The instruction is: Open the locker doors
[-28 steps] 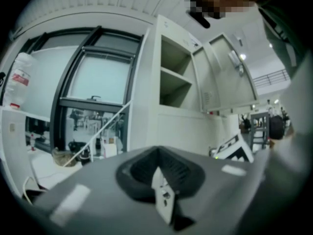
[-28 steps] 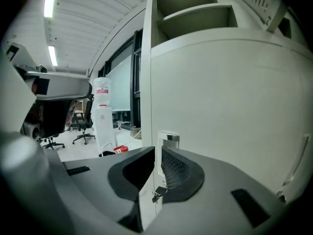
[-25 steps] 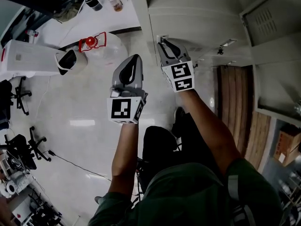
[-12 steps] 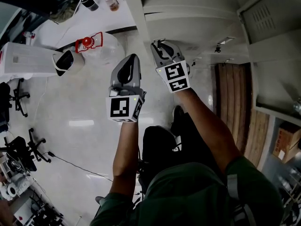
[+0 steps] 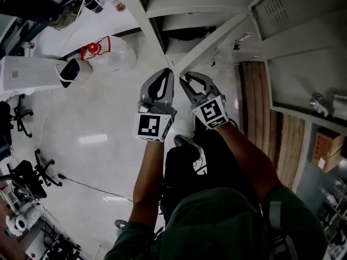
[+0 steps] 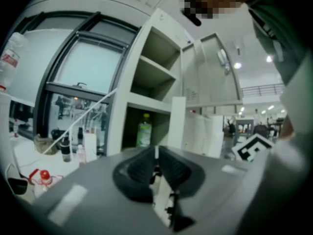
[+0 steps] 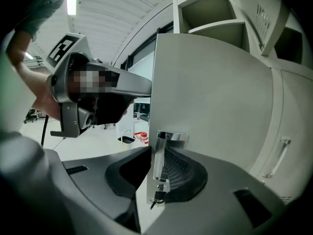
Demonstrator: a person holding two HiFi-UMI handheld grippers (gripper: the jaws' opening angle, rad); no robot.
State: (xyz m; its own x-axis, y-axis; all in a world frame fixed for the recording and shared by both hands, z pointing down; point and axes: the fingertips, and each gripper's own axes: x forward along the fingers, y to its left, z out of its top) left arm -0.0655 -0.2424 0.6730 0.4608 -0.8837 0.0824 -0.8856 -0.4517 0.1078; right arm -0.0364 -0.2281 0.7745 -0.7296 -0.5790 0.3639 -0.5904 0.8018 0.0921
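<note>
While left gripper [image 5: 169, 73] pinches the door [image 5: 217, 38] edge and right gripper [image 5: 187, 78], jaws just easing apart, clamps it at the handle [image 7: 161, 153], swing slow, 1 arc.

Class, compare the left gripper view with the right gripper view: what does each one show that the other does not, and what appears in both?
Only the left gripper view shows a green bottle in an open compartment, plus a window behind a cluttered table. Only the right gripper view shows the chrome handle between the jaws of the right gripper, which have just been opening, and the broad face of the locker door. Both show that door, seen edge-on in the left gripper view, and open shelves above.
</note>
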